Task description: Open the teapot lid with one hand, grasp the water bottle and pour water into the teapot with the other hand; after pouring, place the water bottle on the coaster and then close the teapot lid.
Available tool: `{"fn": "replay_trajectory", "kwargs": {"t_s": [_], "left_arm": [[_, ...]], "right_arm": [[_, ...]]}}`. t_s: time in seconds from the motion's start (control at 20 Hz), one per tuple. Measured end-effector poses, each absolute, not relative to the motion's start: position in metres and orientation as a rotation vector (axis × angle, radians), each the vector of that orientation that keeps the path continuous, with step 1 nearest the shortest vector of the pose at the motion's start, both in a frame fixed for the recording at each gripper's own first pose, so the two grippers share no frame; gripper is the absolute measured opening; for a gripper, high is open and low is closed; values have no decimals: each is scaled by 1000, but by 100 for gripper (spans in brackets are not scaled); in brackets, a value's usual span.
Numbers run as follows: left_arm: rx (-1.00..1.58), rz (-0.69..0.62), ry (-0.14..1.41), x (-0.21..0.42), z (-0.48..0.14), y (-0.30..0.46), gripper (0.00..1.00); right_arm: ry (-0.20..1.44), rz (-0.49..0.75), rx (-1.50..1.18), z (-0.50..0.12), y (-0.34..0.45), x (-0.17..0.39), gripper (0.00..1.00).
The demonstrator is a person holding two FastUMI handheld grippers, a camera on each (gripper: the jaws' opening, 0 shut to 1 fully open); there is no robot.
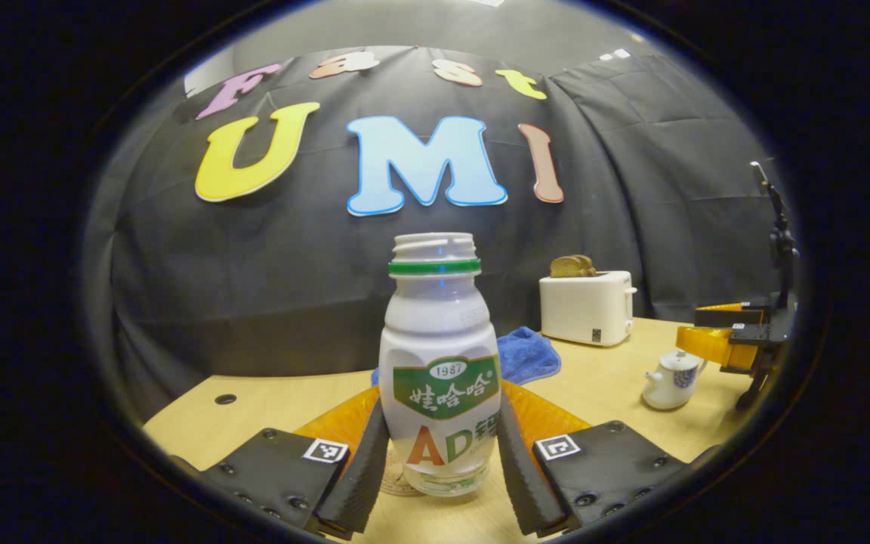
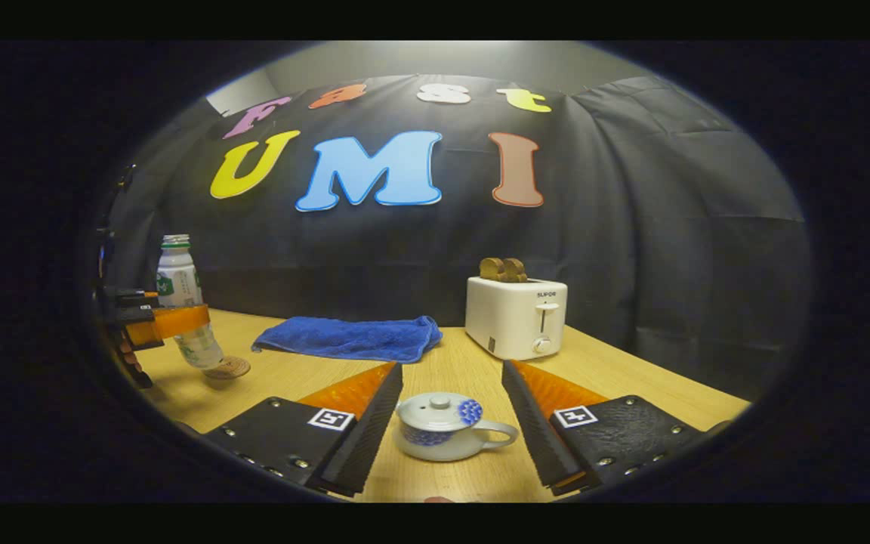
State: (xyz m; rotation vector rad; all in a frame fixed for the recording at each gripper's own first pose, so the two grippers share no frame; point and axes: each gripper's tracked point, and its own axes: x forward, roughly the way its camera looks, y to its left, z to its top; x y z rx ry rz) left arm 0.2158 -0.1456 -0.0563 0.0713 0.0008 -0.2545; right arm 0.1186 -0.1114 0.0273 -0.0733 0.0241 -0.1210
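A white water bottle point(image 1: 439, 355) with a green neck ring and no cap stands between my left gripper's point(image 1: 442, 397) fingers, which press on both its sides. Its base sits at a round woven coaster point(image 1: 396, 479). In the right gripper view the bottle point(image 2: 178, 291) leans slightly in the left gripper point(image 2: 177, 322), over the coaster point(image 2: 228, 368). A small white teapot point(image 2: 442, 437) with blue flowers lies between my right gripper's point(image 2: 451, 365) open fingers, untouched, its lid point(image 2: 439, 405) on. In the left gripper view the teapot point(image 1: 671, 380) sits beside the right gripper point(image 1: 707, 344).
A white toaster point(image 2: 516, 317) holding bread slices stands at the back of the wooden table point(image 2: 631, 378). A blue cloth point(image 2: 348, 338) lies crumpled between bottle and toaster. The black booth wall closes off the back.
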Motion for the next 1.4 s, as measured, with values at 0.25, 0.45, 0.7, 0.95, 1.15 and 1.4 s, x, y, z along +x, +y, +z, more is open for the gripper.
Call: {"fn": "replay_trajectory", "kwargs": {"t_s": [0.25,0.45,0.7,0.95,1.15,1.4], "left_arm": [[8,-197,32,237,-63,-110,75],[-18,-199,75,255,-78,-101,75],[32,-192,97,270,-95,-105,72],[33,-192,115,278,-105,-107,82],[26,-188,119,275,-107,-106,82],[10,-202,147,275,-120,-112,90]], "right_arm": [[17,-108,-69,31,-111,116,81],[26,-97,-70,29,-109,117,81],[24,-94,-66,29,-109,117,81],[35,-87,-70,26,-107,118,81],[38,-81,-67,25,-105,117,81],[38,-74,-68,24,-104,118,81]]}}
